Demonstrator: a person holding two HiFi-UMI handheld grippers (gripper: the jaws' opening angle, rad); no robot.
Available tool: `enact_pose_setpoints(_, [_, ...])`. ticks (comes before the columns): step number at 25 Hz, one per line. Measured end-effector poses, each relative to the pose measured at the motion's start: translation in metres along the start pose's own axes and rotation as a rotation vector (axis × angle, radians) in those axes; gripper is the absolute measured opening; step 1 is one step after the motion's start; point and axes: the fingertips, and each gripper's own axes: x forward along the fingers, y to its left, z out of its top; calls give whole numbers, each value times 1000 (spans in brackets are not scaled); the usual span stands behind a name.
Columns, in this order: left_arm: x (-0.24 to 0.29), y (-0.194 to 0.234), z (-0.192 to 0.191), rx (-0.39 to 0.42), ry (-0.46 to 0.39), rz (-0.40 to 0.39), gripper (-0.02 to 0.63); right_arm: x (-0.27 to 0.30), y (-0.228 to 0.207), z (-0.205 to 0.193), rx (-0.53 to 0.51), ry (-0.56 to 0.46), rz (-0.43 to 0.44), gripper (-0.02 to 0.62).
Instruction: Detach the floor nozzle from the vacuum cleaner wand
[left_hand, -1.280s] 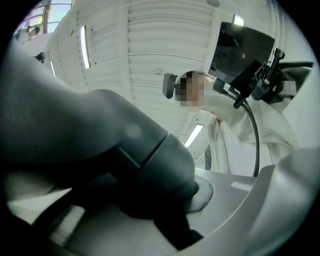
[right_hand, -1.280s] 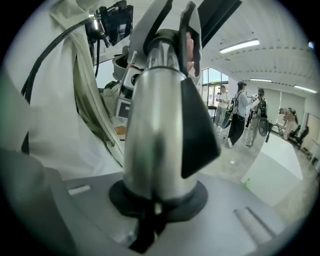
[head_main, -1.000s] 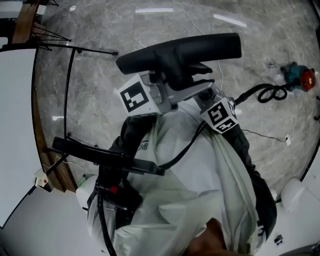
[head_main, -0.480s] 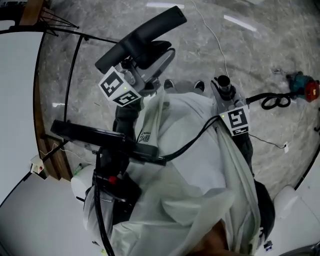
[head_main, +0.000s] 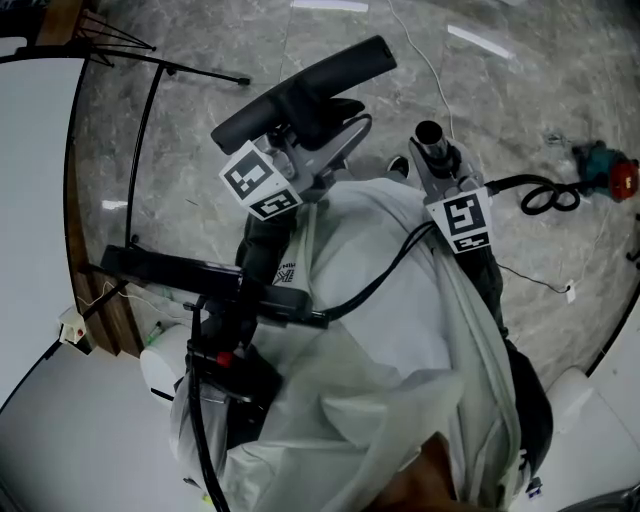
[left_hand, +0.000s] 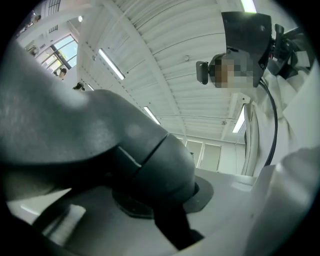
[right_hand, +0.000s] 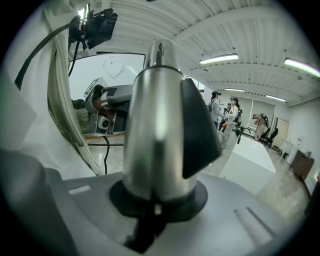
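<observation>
In the head view the black floor nozzle (head_main: 300, 88) hangs tilted over the floor, clamped by its neck in my left gripper (head_main: 325, 140), which is shut on it. To its right, my right gripper (head_main: 440, 168) is shut on the silver wand (head_main: 432, 140), whose open end points up and stands apart from the nozzle. The left gripper view shows the dark grey nozzle neck (left_hand: 135, 150) filling the space between the jaws. In the right gripper view the shiny wand tube (right_hand: 157, 135) with its black clip stands between the jaws.
A black stand (head_main: 150, 70) spreads its legs over the marble floor at top left. A looped cable (head_main: 545, 190) and a red and teal tool (head_main: 605, 158) lie at right. A white table (head_main: 30, 200) borders the left. A black device (head_main: 200, 285) hangs on the white coat.
The nozzle sat across both grippers a second ago. It has come away from the wand and swung left and tilted with my left gripper; the wand's open end now shows.
</observation>
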Motion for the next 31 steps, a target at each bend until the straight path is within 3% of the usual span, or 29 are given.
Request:
enact_pose_setpoints(8, [2,3,-1,-47,-21,-1,77,1,9,-7,-2,25,28,44])
enact_pose_setpoints(31, [6,1,-8,-66,-1,-12,78,8,21,-18,-22,59,100,44])
